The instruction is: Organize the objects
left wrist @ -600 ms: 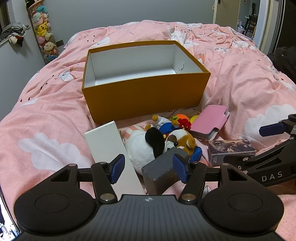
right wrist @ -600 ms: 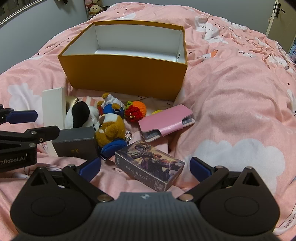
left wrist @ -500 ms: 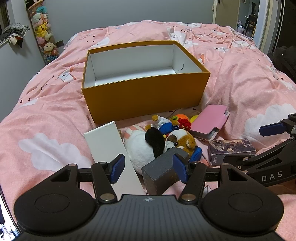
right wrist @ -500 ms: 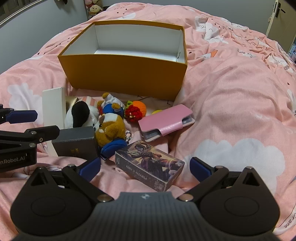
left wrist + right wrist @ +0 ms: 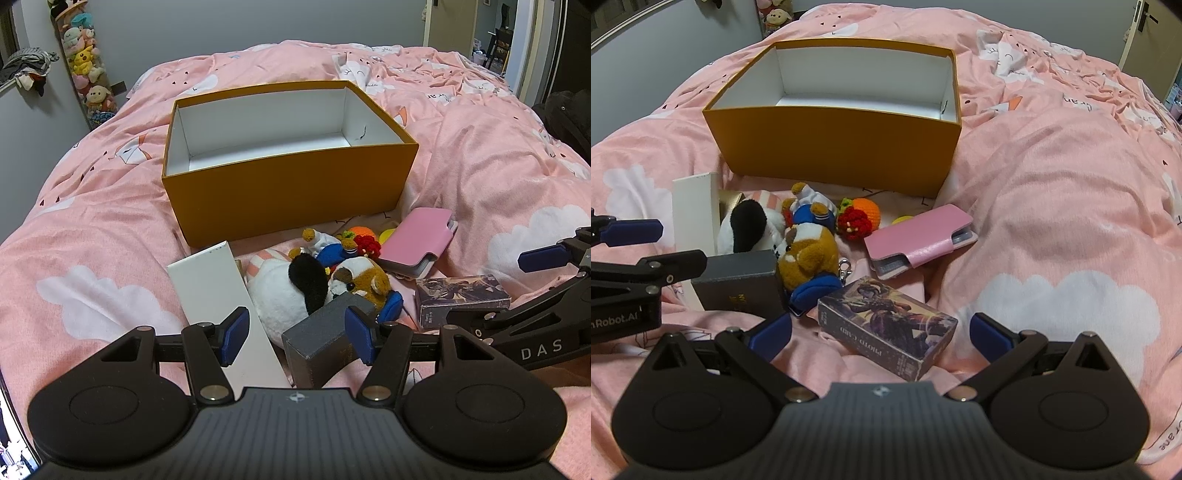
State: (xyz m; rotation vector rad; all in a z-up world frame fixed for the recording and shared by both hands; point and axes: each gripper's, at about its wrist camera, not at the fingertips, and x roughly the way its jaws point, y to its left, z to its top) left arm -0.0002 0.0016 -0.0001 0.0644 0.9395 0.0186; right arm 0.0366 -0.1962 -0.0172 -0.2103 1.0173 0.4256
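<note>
The card box nearest the right gripper carries upside-down lettering that reads "PHOTO CARD" along its long side, under a dark illustrated lid; the grey box has small gold marks on its face that are too small to read. The left gripper's body shows "nRobot.AI" in the right wrist view, and "DAS" shows on the right gripper's arm in the left wrist view. The orange box stands open on the pink bedspread, its white inside bare, with 1 dark scuff low on the right inner wall. Between its front wall and the grippers lies a tight cluster: a white flat box, a black-and-white plush, a brown-and-white plush with a keyring clasp, a small blue-and-white figure, an orange and red crochet piece and a pink card holder. Bedspread lies bare to the right of the card holder and to the left of the white flat box. The right gripper's fingers stand wide apart, on either side of the card box's near end without touching it. The left gripper's fingers are moderately open; the right one overlaps the grey box's edge, though contact cannot be told, and the left one sits over the white flat box.
</note>
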